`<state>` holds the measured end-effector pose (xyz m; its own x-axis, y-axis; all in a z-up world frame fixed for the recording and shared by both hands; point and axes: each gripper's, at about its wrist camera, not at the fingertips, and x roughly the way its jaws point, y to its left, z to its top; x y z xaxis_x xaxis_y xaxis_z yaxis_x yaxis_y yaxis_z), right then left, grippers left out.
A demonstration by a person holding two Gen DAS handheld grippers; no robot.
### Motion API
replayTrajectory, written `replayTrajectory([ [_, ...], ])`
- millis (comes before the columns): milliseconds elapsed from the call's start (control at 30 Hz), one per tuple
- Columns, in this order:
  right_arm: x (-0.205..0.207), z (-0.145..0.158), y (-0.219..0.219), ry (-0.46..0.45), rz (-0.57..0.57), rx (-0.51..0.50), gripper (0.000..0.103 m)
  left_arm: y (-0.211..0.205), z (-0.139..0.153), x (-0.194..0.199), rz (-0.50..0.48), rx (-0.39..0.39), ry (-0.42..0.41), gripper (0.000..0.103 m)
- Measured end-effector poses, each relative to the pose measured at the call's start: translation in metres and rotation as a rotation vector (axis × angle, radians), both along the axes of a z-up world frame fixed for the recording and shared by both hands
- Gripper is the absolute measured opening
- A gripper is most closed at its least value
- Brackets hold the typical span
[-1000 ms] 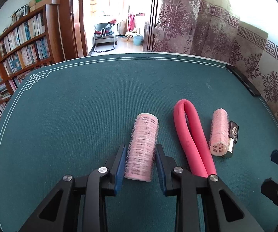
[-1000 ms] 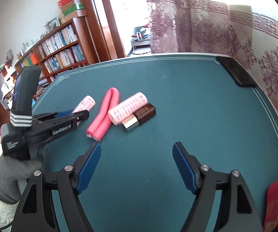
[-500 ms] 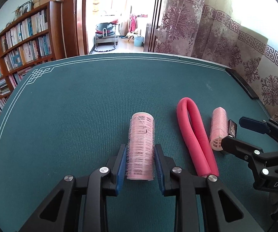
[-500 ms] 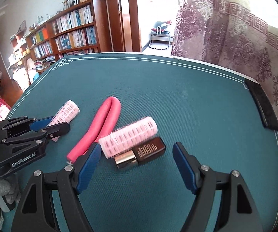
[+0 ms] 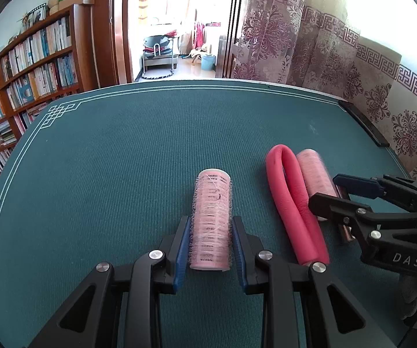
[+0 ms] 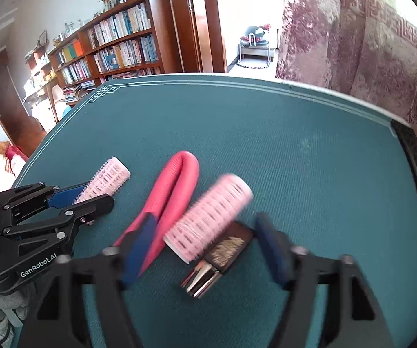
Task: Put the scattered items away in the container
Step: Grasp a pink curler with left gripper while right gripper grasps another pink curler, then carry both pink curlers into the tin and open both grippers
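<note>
1. Left gripper (image 5: 210, 242), low in the left wrist frame's centre, is clamped on a pale pink hair roller (image 5: 211, 220) lying on the green table mat (image 5: 115, 174).
2. Right gripper (image 6: 205, 249), bottom centre of its own frame, has its jaws closing around a second pink roller (image 6: 208, 217) and a brown lipstick tube (image 6: 222, 255); pads not yet pressing.
3. Folded red foam curler (image 6: 176, 191) lies just left of that roller.
4. Bookshelf (image 6: 112, 49) stands far upper left.

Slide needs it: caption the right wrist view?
Right gripper closing around pink roller and brown tube on green mat.
</note>
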<state>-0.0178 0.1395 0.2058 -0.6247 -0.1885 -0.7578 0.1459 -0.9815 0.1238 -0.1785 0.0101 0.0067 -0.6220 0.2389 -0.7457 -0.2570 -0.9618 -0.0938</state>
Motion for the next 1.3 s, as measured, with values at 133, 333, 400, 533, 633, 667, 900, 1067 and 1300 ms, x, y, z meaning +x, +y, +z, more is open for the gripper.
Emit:
replayTrajectory([
  [133, 0.005, -0.001, 0.004, -0.005, -0.014, -0.050, 0.048, 0.002, 0.000, 0.003, -0.001, -0.002, -0.002, 0.029],
  [333, 0.027, 0.004, 0.011, 0.000, -0.048, -0.117, 0.034, 0.005, 0.005, 0.013, -0.015, 0.005, -0.003, 0.029],
  [400, 0.040, 0.010, 0.011, 0.016, -0.073, -0.124, 0.034, 0.007, 0.008, 0.020, -0.022, 0.002, 0.005, 0.029],
  [533, 0.053, 0.010, 0.010, 0.004, -0.090, -0.126, 0.034, 0.010, 0.013, 0.030, -0.032, -0.002, 0.010, 0.029],
  [633, 0.060, 0.009, 0.013, 0.004, -0.108, -0.138, 0.034, 0.008, 0.017, 0.039, -0.031, 0.003, 0.013, 0.029],
  [667, 0.066, 0.010, 0.017, 0.008, -0.111, -0.151, 0.034, 0.007, 0.018, 0.043, -0.030, 0.003, 0.014, 0.029],
  [900, 0.116, 0.024, 0.018, 0.043, -0.096, -0.223, 0.034, 0.009, 0.028, 0.068, -0.047, 0.022, 0.019, 0.029],
  [1067, 0.153, 0.025, 0.017, 0.043, -0.112, -0.261, 0.034, 0.025, 0.035, 0.094, -0.101, 0.030, 0.025, 0.029],
  [1300, 0.203, 0.040, 0.027, 0.100, -0.173, -0.267, 0.034, 0.051, 0.052, 0.132, -0.179, 0.040, 0.041, 0.029],
])
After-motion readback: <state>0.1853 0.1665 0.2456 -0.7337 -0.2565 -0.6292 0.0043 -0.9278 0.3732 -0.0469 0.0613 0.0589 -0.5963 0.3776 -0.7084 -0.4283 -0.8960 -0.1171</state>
